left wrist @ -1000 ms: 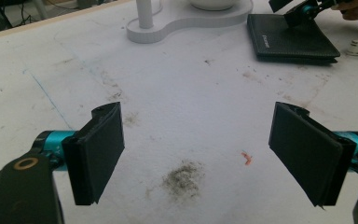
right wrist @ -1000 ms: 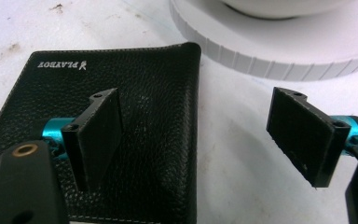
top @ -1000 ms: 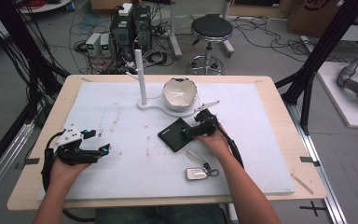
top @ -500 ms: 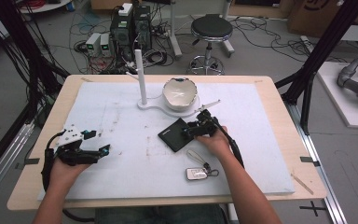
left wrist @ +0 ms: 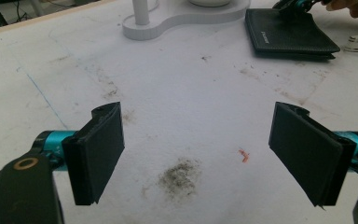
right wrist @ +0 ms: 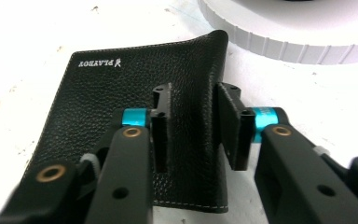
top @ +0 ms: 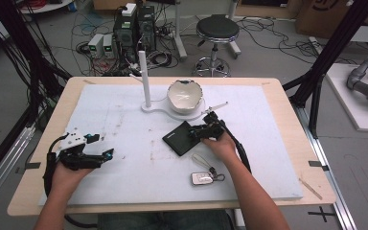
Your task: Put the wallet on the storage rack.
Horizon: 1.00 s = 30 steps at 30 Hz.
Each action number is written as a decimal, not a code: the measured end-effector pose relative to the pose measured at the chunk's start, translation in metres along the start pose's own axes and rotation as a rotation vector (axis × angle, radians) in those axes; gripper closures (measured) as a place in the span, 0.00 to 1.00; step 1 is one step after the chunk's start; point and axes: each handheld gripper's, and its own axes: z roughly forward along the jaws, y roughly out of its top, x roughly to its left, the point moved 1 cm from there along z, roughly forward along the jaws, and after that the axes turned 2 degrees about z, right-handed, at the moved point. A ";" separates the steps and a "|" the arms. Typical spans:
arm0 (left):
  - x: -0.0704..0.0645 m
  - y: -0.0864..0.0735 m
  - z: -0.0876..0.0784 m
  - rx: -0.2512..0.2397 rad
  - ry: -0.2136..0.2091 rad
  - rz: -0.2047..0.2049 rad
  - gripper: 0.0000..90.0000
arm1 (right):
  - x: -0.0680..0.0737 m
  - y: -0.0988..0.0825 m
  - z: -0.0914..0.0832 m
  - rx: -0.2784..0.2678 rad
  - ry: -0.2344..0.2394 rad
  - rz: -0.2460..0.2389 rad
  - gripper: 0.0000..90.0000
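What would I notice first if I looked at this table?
Probably the black wallet in the middle of the white mat, because the right gripper has just been closing on it and is pinching its edge up into a fold. Behind it sits a white bowl on a stand, and keys lie nearer the person.

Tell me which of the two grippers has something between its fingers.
The right gripper: its fingers have just been closing and pinch the raised edge of the black wallet. The left gripper stands wide open over bare mat.
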 end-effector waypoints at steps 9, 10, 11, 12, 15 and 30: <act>0.001 0.000 -0.001 0.007 0.005 -0.001 0.20 | 0.003 0.003 -0.008 -0.056 -0.003 0.014 0.92; 0.001 0.000 -0.001 0.006 0.005 -0.002 0.20 | 0.003 0.003 -0.008 -0.056 -0.003 0.014 0.92; 0.001 0.000 -0.001 0.006 0.006 -0.003 0.20 | 0.008 0.005 -0.013 -0.083 -0.022 0.004 0.93; 0.001 0.000 -0.002 0.005 0.007 -0.003 0.20 | 0.008 0.005 -0.013 -0.083 -0.022 0.004 0.93; 0.001 0.000 -0.003 -0.001 0.008 -0.010 0.20 | 0.016 0.011 -0.028 -0.141 -0.036 -0.020 0.93; 0.002 0.001 -0.007 -0.016 0.012 -0.015 0.20 | 0.045 0.043 -0.064 -0.223 -0.058 -0.122 0.94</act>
